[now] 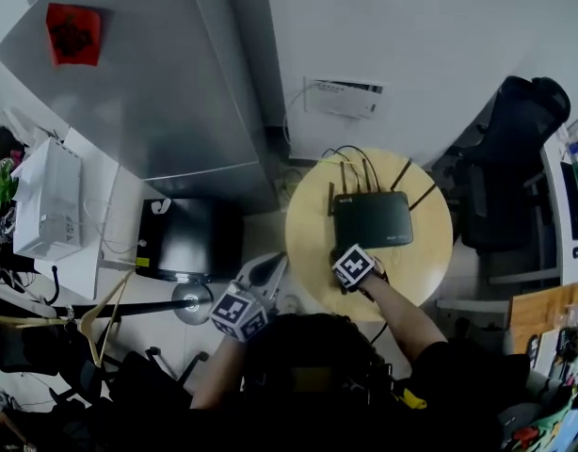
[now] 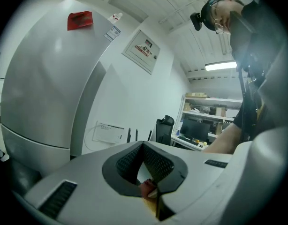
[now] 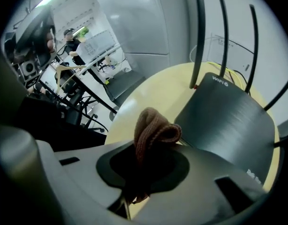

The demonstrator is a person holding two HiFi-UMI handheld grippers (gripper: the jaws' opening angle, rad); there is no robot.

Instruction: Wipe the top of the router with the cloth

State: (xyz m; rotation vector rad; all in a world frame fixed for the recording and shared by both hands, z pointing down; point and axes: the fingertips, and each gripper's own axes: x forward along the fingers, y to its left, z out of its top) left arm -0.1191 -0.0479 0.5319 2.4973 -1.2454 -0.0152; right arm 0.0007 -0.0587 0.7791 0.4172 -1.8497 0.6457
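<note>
The black router (image 1: 374, 218), with several antennas up at its back, lies flat on a round yellow table (image 1: 411, 271). My right gripper (image 1: 348, 252) hovers at the router's near left corner, shut on a bunched brown knitted cloth (image 3: 153, 131). In the right gripper view the router's dark top (image 3: 233, 121) lies just beyond and to the right of the cloth, which is not touching it. My left gripper (image 1: 268, 271) hangs off the table's left edge, over the floor. Its ribbed pads (image 2: 158, 165) meet with nothing between them.
A grey fridge (image 1: 148, 83) stands behind a low black cabinet (image 1: 185, 238) to the left. A white wall box (image 1: 344, 97) with cables sits behind the table. A black office chair (image 1: 510, 158) is to the right, and a rack with hangers (image 1: 101, 314) at near left.
</note>
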